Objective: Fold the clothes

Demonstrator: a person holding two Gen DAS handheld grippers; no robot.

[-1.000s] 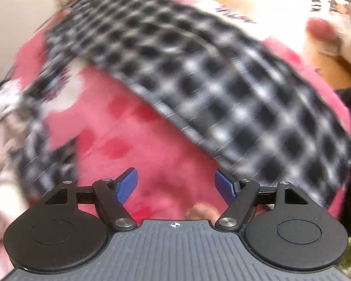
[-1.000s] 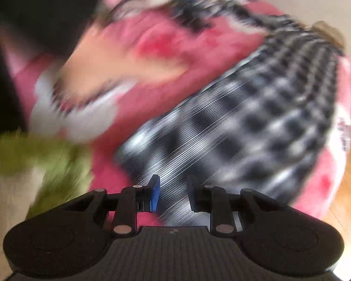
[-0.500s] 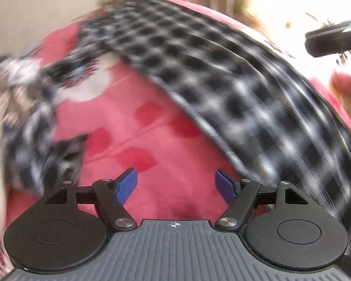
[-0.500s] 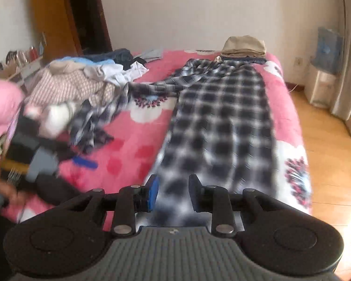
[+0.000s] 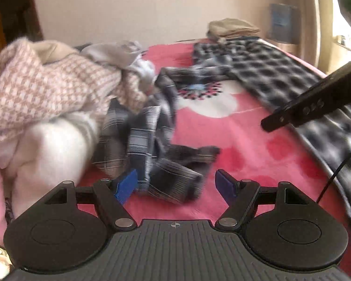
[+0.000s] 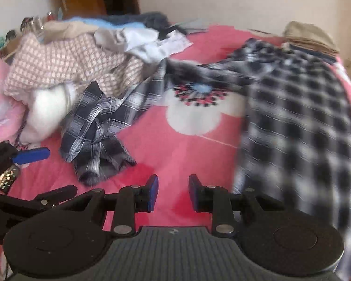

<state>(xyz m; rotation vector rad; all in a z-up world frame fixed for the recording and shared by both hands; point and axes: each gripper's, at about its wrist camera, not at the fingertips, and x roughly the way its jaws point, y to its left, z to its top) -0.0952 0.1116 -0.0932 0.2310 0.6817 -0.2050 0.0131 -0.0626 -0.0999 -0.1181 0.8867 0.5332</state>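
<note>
Both tools have swung away from the big checked shirt (image 6: 304, 121), which lies spread flat down the right side of the pink bed (image 6: 187, 145), and now face its rumpled sleeve (image 5: 152, 140) trailing left toward the heap of unfolded clothes (image 6: 65, 63). The left tool (image 5: 176, 183) hangs just above the sleeve's cuff with its jaws wide apart and empty; the right tool (image 6: 173, 193) has its jaws narrowly apart, gripping nothing. I'd judge the body is laid out and the sleeve gets folded in next.
</note>
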